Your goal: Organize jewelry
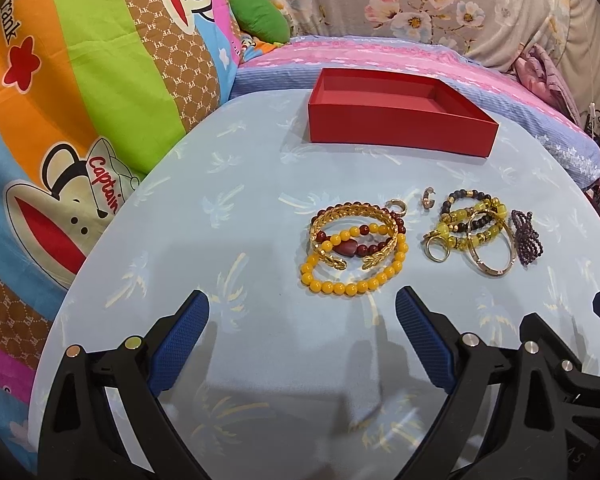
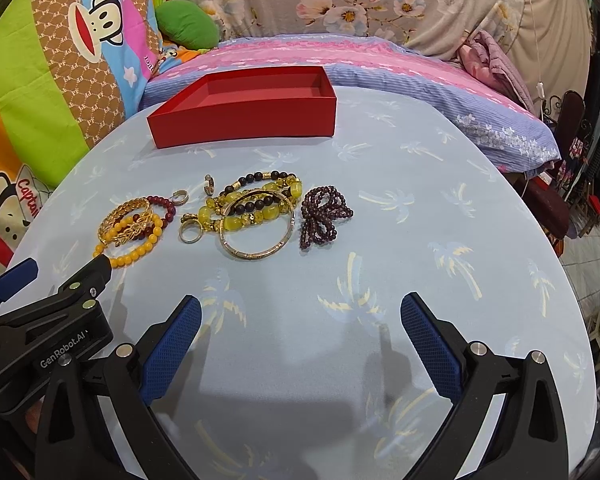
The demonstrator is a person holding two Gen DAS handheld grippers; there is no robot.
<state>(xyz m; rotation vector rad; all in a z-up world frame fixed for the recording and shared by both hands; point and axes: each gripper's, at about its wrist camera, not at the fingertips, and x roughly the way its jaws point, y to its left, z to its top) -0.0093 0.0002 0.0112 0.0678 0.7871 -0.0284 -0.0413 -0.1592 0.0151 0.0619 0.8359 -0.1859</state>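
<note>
Left wrist view: left tongs (image 1: pixel 302 312) hang low over the tabletop (image 1: pixel 228 360), blue pads spread wide apart, nothing between them. Right wrist view shows the right tongs (image 2: pixel 300 316) the same: wide apart, empty.

Jewelry sits in two heaps ahead of both tongs. In the left view, at about 1 o'clock from the left tongs, a yellow bead bracelet (image 1: pixel 354 262) lies tangled with a gold cuff (image 1: pixel 354 222) and a dark red bead strand (image 1: pixel 364 242). In the right view, at about 11 o'clock from the right tongs, a thin gold bangle (image 2: pixel 260 226) overlaps a yellow-and-black bead bracelet (image 2: pixel 260 196); a gold ring (image 2: pixel 190 234) touches that heap at its 9 o'clock side, and a purple bead bundle (image 2: pixel 324 216) sits just beside it at 3 o'clock. Two small earrings (image 2: pixel 210 184) lie between the heaps and the red box (image 2: pixel 244 118), which stands open and seemingly bare at 12 o'clock, well apart from the jewelry.

Risks, as I judge them: the pieces interlock, so lifting one may drag its neighbours or fling beads off the tabletop. Earrings and ring look too slim for the broad pads and could slip. With both tongs side by side, they may collide.
</note>
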